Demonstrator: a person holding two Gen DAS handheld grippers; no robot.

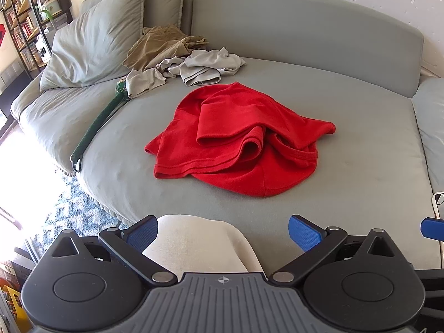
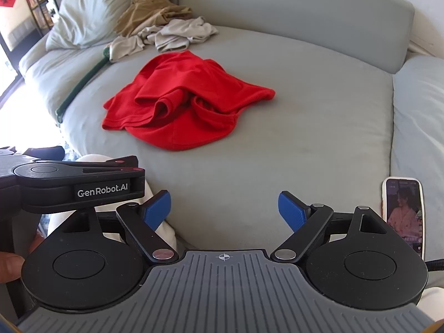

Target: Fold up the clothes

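Note:
A crumpled red garment (image 1: 236,138) (image 2: 183,97) lies in a heap in the middle of the grey-green sofa seat (image 1: 360,144) (image 2: 319,116). Behind it, by the backrest, sit a light grey garment (image 1: 199,68) (image 2: 177,34) and a tan one (image 1: 161,45) (image 2: 147,14). My left gripper (image 1: 223,231) is open and empty at the seat's front edge, well short of the red heap. To its right my right gripper (image 2: 226,211) is also open, nothing between its blue pads (image 2: 291,209).
A green strap (image 1: 100,127) (image 2: 80,83) lies along the seam at the left. Large cushions (image 1: 91,41) lean at the back left. A lit phone (image 2: 403,213) rests on the seat at the right. A person's pale trouser knee (image 1: 199,244) shows below. Bookshelves (image 1: 25,19) stand far left.

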